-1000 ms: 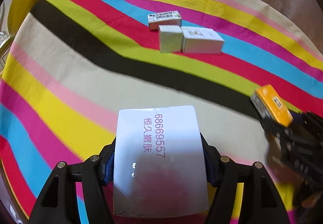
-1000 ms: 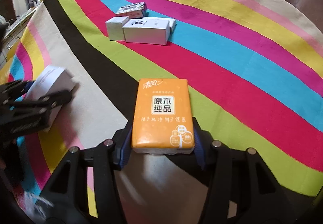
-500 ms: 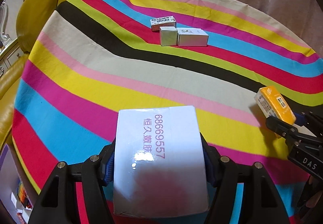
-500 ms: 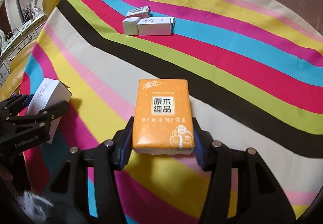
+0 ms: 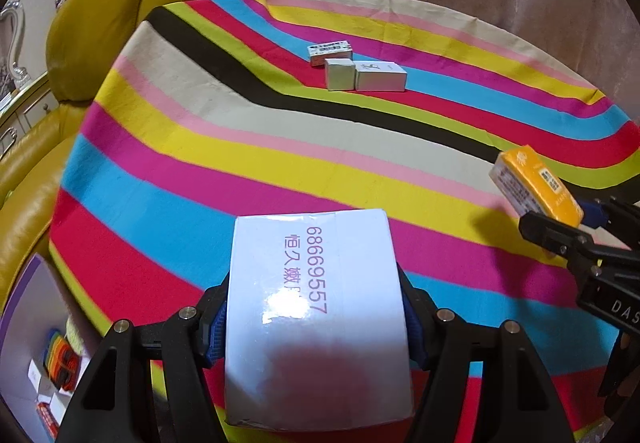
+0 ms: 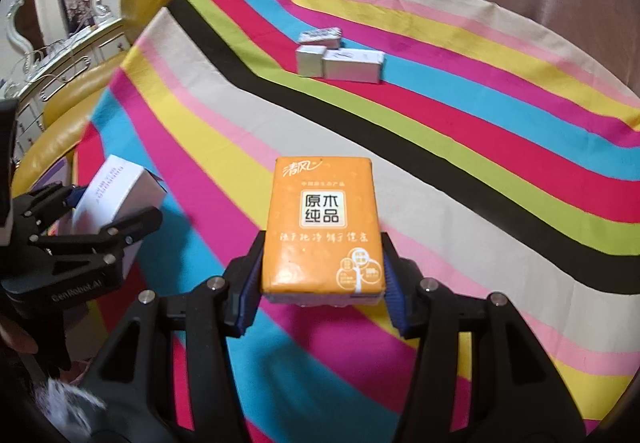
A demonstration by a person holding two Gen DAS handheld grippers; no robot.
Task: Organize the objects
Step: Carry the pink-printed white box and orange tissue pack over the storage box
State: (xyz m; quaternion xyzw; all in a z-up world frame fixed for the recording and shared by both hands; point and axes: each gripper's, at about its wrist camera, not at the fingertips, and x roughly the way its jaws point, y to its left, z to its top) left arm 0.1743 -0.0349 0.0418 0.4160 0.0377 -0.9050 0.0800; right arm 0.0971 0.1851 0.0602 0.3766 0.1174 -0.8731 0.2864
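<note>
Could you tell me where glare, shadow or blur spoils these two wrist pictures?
Left wrist view: a bright glare patch sits on the white box, washing out part of its purple print, and a reddish shadow darkens its near end. Right wrist view: the orange tissue pack is sharp, while the far small boxes look soft. Both views bend the striped tablecloth towards dark corners.

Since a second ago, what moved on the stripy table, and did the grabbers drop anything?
Both grippers pulled back toward the near edge, so the three small boxes now look farther off. Nothing was dropped: the left gripper stays shut on the white box, the right gripper on the orange tissue pack. The three boxes stayed put on the striped cloth.
</note>
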